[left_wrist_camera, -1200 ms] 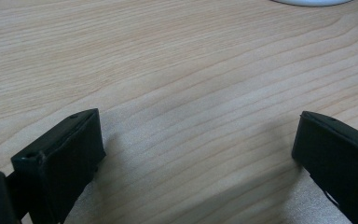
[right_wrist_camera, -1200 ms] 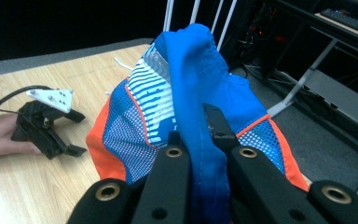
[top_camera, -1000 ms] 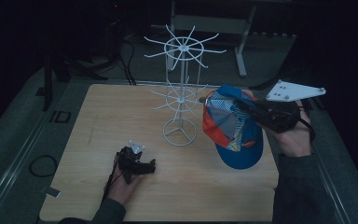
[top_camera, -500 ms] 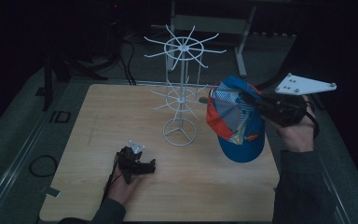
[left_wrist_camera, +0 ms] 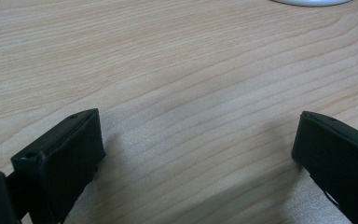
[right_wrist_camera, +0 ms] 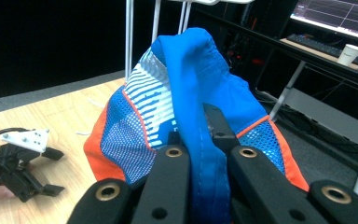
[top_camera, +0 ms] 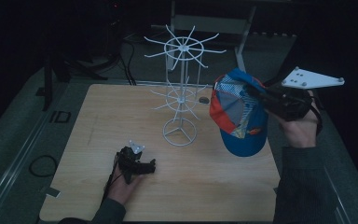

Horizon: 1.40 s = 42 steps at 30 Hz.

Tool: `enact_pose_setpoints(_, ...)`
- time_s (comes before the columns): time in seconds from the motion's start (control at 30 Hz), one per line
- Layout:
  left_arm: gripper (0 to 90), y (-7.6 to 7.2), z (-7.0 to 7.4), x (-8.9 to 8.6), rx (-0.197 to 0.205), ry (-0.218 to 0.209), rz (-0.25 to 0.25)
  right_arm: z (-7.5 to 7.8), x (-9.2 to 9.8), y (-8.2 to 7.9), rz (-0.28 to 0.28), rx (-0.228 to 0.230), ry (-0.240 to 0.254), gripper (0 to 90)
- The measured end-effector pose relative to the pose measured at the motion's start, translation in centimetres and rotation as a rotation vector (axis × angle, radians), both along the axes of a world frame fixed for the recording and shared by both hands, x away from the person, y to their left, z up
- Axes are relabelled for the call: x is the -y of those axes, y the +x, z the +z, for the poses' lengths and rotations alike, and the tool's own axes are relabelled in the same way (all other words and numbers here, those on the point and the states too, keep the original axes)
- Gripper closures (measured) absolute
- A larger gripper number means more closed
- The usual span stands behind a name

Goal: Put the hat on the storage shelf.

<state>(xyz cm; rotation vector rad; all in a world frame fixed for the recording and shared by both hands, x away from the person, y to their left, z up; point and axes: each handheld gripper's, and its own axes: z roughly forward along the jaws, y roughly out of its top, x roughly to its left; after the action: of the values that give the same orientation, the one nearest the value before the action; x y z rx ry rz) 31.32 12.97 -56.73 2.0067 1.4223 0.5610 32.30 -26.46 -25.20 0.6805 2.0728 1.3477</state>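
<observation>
Right tongs (top_camera: pixel 256 95) are clamped on a fold of the blue fabric of a cap (top_camera: pixel 237 116); in the right gripper view the two black jaws stand close together with the blue cloth pinched between them (right_wrist_camera: pixel 200 154). The cap hangs in the air above the right edge of the table (top_camera: pixel 205 186), its blue brim pointing down and its orange mesh and white-striped panels facing the wire rack. It touches nothing but the tongs. A hand (top_camera: pixel 300 130) grips the body of the tongs from below, and the grey three-cornered plate (top_camera: pixel 312 78) sits on top.

Just to the left of the cap stands a white wire rack (top_camera: pixel 182 88), with a round base ring on the table, a thin upright post and two tiers of spokes that fan outward. The cap is near the lower tier, but whether it touches a spoke cannot be told.

Left tongs (top_camera: pixel 135 161) lie low near the front of the table, well apart from the cap, held by the left hand (top_camera: pixel 121 186). In the left gripper view the jaws stand wide apart over bare wood grain (left_wrist_camera: pixel 191 93), with nothing between them.
</observation>
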Motion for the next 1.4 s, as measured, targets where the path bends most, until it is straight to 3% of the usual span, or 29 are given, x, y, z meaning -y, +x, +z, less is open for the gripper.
enact_pose_setpoints(0.67,2.4,0.0,0.0,0.0,0.002,-0.001,0.001,1.0,0.4,1.0,-0.035,0.006,0.015,88.6)
enact_pose_setpoints(1.4,2.4,0.0,0.0,0.0,0.002,0.0,0.001,2.1,0.7,1.8,-0.037,0.026,0.054,88.5)
